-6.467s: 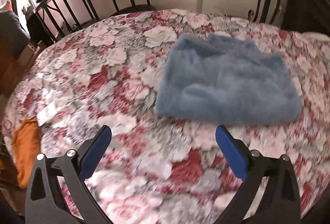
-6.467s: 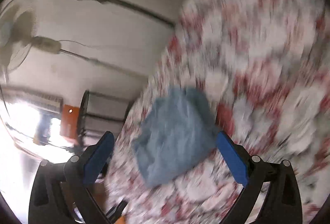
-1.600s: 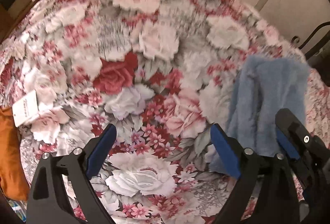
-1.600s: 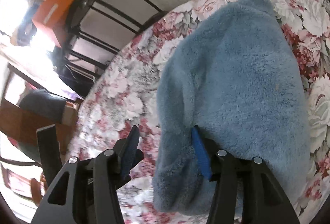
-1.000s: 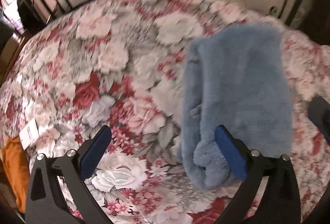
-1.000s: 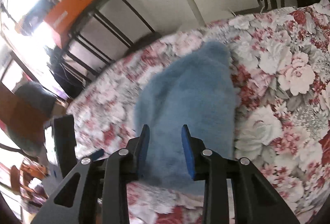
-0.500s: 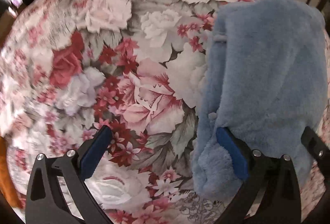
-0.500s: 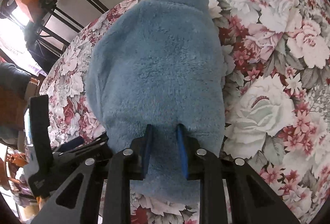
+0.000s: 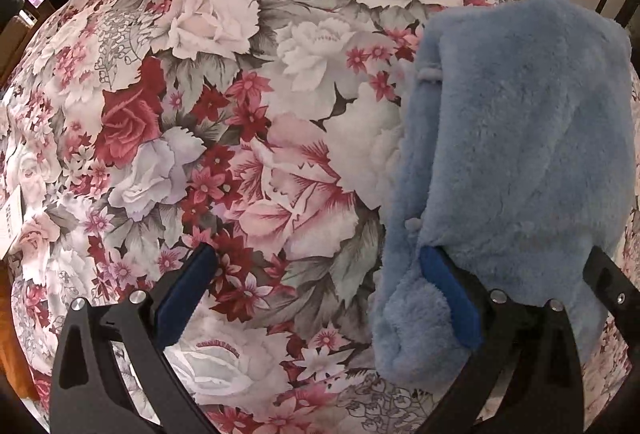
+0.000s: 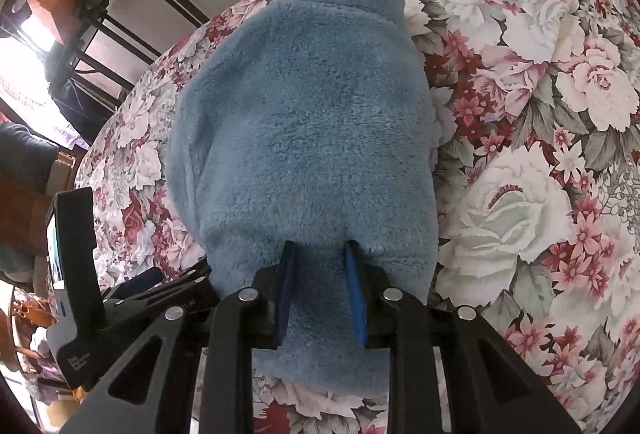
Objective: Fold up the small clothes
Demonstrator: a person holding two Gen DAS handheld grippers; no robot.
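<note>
the blue fleece garment [image 10: 304, 138] lies on the floral bedspread [image 10: 540, 170], already doubled into a long narrow bundle with its near end pointing at both tools. half a second ago the right gripper [image 10: 320, 286] had its blue pads at the hem; now they have sunk deeper into the pile and sit clenched on the garment's near end. the left gripper [image 9: 316, 294] has closed in too — its jaws spread wide, one pad [image 9: 448, 294] pressed into the fleece's left fold, the other over bare bedspread, grasping nothing. so the grip for the next fold looks set on the right, while the left seems to be steadying the edge — likely the near end gets carried over toward the far end.
</note>
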